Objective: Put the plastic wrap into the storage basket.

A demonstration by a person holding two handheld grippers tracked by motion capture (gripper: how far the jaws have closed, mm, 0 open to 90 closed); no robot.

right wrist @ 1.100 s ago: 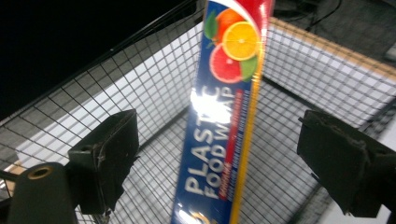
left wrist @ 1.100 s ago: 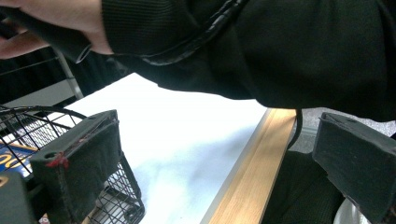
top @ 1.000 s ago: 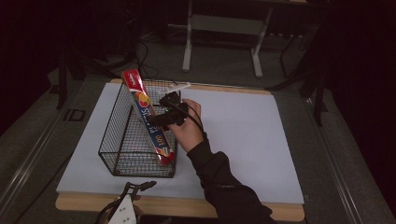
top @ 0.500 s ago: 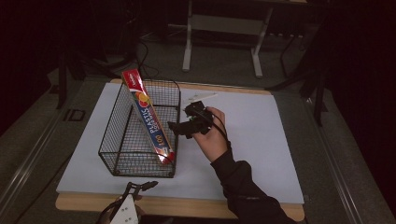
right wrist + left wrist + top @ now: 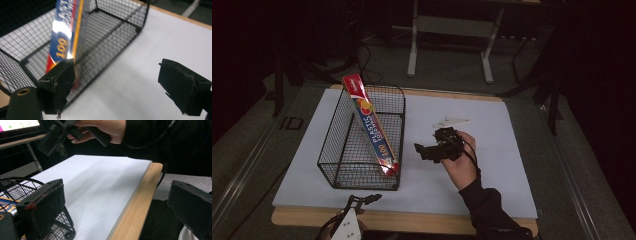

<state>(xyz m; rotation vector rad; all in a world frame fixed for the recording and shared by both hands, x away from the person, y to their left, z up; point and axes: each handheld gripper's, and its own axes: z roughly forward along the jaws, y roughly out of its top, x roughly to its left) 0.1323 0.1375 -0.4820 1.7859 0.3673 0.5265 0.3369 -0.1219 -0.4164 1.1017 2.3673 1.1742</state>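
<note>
Progress: plastic wrap box (image 5: 371, 125) is already leaning inside wire basket (image 5: 343, 172), top end poking above its far rim | right gripper (image 5: 428, 151) is hovering just beside basket, jaws apart, gripping nothing | left gripper (image 5: 362, 201) is waiting near basket's front corner, jaws apart, empty | placing appears finished.

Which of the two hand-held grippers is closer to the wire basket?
The left hand-held gripper, at the table's near edge just before the wire basket; the right hand-held gripper stands farther off, over the white sheet.
</note>
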